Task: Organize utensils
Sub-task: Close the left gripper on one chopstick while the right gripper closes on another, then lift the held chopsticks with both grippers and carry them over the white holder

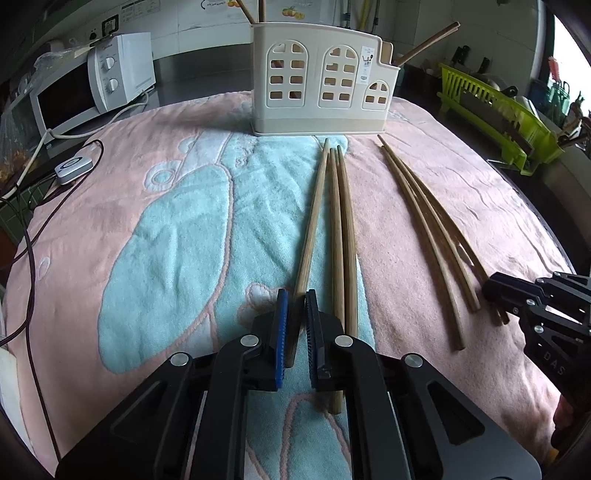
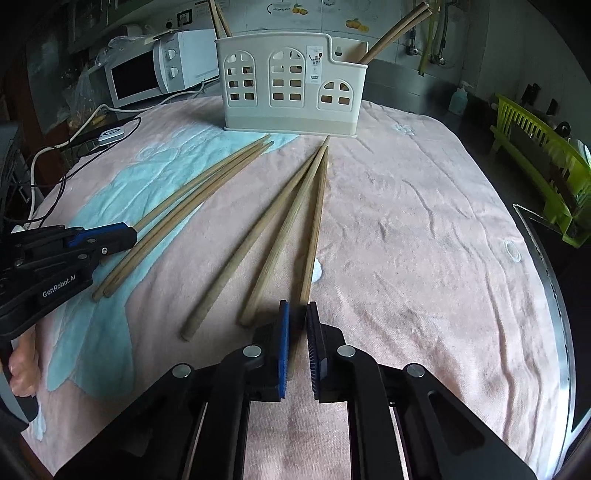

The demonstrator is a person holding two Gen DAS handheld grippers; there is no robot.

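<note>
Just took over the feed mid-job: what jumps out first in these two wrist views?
Six wooden chopsticks lie on the pink towel in two fans of three: the left group and the right group. Each gripper straddles one stick's near end, the left gripper and the right gripper, fingers slightly apart. Behind stands the cream house-shaped holder, chopsticks already poking out.

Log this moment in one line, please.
left gripper: straddles wooden chopstick, grip unclear | right gripper: straddles another chopstick | beige plastic utensil holder: holds chopsticks
</note>
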